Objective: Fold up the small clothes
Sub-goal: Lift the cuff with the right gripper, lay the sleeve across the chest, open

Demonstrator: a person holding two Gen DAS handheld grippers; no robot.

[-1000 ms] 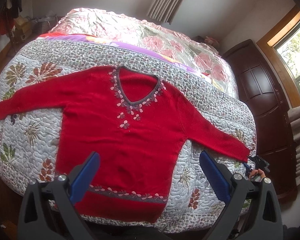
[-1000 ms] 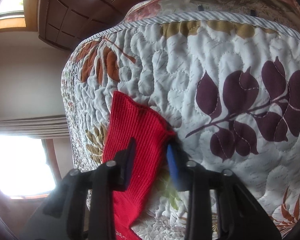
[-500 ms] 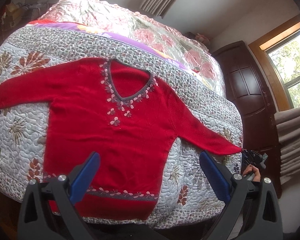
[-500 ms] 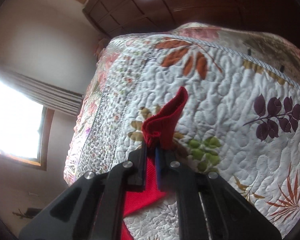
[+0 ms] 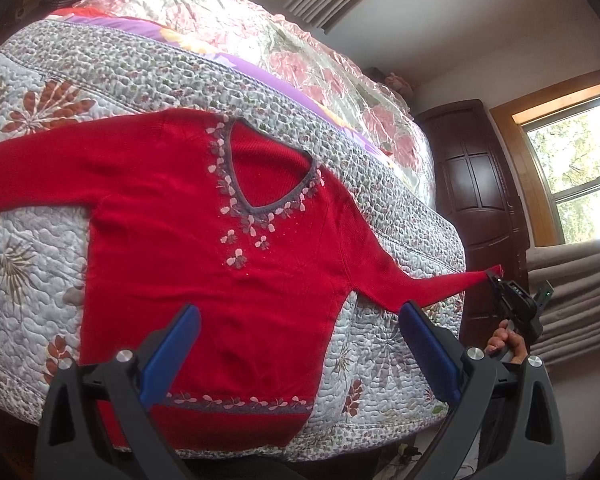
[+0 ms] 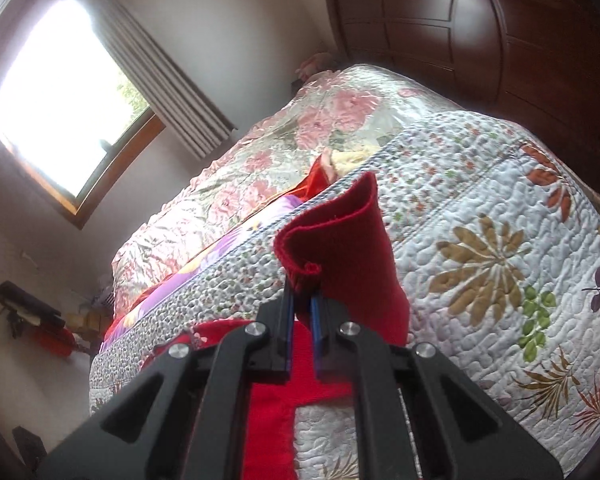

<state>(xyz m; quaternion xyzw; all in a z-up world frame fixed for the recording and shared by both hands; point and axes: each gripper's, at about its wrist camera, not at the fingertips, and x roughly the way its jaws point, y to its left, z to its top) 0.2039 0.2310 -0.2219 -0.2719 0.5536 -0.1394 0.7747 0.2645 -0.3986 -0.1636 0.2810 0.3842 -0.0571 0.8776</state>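
Red sweater (image 5: 204,248) flat on quilt (image 5: 32,208), cuff (image 6: 332,240) pinched in right tongs (image 6: 302,304); left tongs (image 5: 300,344) spread.

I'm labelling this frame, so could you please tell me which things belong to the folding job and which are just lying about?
Job:
red sweater
its sleeve cuff, clamped in the right gripper
left gripper, jaws open

Lying about:
quilt
floral bedspread
wardrobe
curtains

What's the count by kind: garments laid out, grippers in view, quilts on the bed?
Red sweater: 1
Grippers: 2, left gripper open, right gripper shut on the sweater cuff
Quilts: 2, leaf-print quilt, pink floral quilt
Total: 5
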